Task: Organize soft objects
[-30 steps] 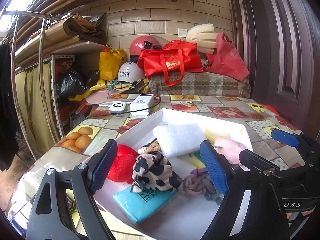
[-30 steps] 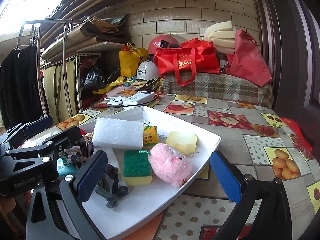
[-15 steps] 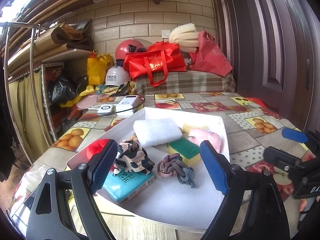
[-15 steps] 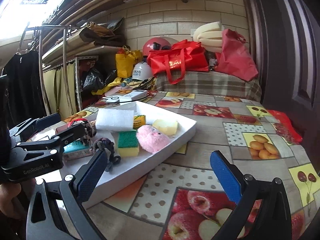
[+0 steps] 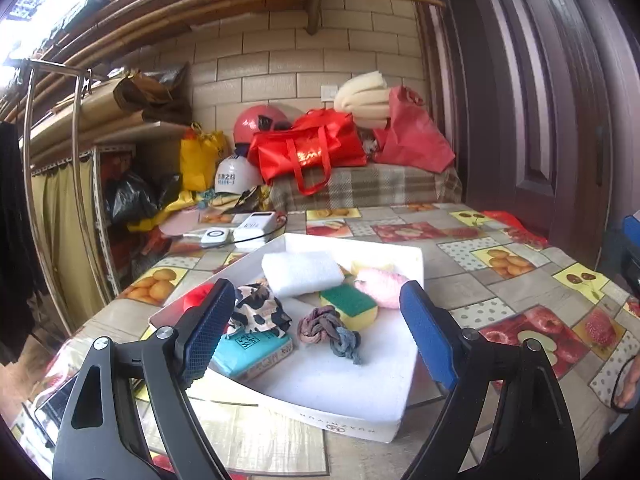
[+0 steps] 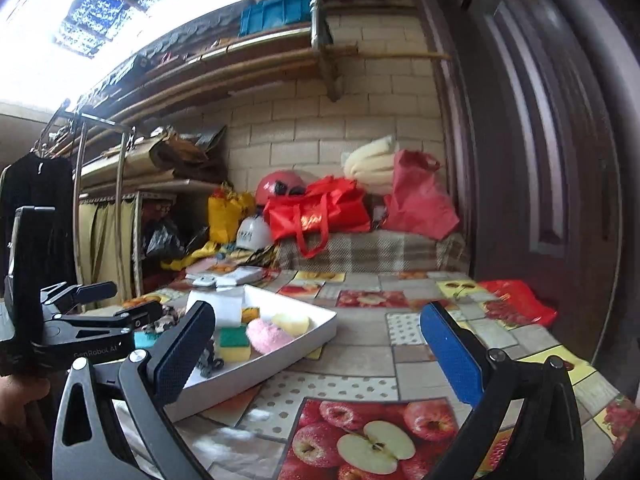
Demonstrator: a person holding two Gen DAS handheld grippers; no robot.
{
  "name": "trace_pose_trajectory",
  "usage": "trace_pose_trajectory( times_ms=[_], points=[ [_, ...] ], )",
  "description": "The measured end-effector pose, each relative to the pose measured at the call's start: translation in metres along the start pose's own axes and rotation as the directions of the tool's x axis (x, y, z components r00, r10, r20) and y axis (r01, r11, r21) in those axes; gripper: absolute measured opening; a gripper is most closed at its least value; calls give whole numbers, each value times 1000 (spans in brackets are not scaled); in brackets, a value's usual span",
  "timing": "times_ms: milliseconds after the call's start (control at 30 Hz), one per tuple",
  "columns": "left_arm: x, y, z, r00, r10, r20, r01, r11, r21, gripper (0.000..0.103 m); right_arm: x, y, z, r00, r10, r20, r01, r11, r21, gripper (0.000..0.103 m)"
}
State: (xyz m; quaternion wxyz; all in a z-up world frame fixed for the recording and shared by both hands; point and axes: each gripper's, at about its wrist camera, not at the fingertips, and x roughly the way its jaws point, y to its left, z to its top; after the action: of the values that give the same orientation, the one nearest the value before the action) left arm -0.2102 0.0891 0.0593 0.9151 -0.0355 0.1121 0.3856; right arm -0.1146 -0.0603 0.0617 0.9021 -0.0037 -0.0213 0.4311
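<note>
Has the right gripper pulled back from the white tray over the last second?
Yes. The right gripper has backed away: the white tray looks smaller and sits left of it, more tablecloth showing.

Counts, all rel. to the white tray (image 5: 412,264):

- 1 white tray on the table.
- In tray, 9 soft items: 1 white foam block (image 5: 301,271) at far middle, 1 green/yellow sponge (image 5: 350,305) mid, 1 pink plush (image 5: 380,283) on far right side, 1 pale yellow sponge (image 6: 291,322) behind the plush, 1 braided rope knot (image 5: 326,327) near centre, 1 cow-print cloth (image 5: 258,312) left, 1 red ball (image 5: 197,297) at left edge, 1 teal packet (image 5: 250,352) near-left corner, 1 small yellow-green pack (image 6: 251,313) by the foam.
- Behind tray: 2 white devices (image 5: 236,232).
- 2 grippers: 1 left (image 5: 316,328), 1 right (image 6: 318,354).
</note>
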Motion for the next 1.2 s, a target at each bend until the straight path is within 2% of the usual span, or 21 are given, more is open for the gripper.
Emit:
trace_pose_trajectory(
  times_ms=[67, 133, 200, 333, 433, 567, 733, 867, 933, 1100, 1200],
  points=[
    [0, 0, 1, 1000, 15, -15, -15, 1000, -16, 85, -1, -4, -1, 993, -115, -3, 115, 993, 20, 103],
    [7, 2, 0, 995, 78, -69, -81, 996, -40, 85, 10, -15, -1, 993, -96, -67, 100, 994, 50, 103],
    [17, 3, -1, 981, 144, -134, -150, 988, -40, 85, 21, -23, -2, 989, -79, -127, 90, 993, 79, 103],
    [22, 5, -5, 961, 216, -174, -225, 974, -36, 85, 24, -26, -2, 987, -81, -137, 94, 991, 92, 103],
    [20, 5, -7, 972, 163, -171, -174, 983, -54, 85, 22, -17, -4, 983, -116, -142, 124, 991, 49, 103],
    [25, 0, -9, 968, 133, -212, -143, 989, -36, 85, 20, -15, -5, 983, -109, -145, 115, 993, 33, 103],
    [28, -10, -7, 965, 147, -215, -147, 989, 17, 85, 22, -26, -6, 985, -66, -160, 80, 993, 82, 103],
    [31, -19, -4, 965, 214, -155, -202, 975, 89, 85, 23, -26, -7, 984, -67, -164, 81, 994, 79, 103],
    [34, -21, -4, 965, 218, -147, -204, 973, 104, 85, 23, -24, -6, 984, -69, -162, 82, 994, 70, 103],
    [38, -21, -5, 976, 96, -195, -85, 994, 66, 85, 26, -22, -7, 982, -70, -176, 81, 995, 56, 103],
    [36, -24, -4, 980, 80, -183, -68, 995, 72, 85, 27, -22, -7, 981, -65, -185, 77, 996, 54, 103]
  ],
)
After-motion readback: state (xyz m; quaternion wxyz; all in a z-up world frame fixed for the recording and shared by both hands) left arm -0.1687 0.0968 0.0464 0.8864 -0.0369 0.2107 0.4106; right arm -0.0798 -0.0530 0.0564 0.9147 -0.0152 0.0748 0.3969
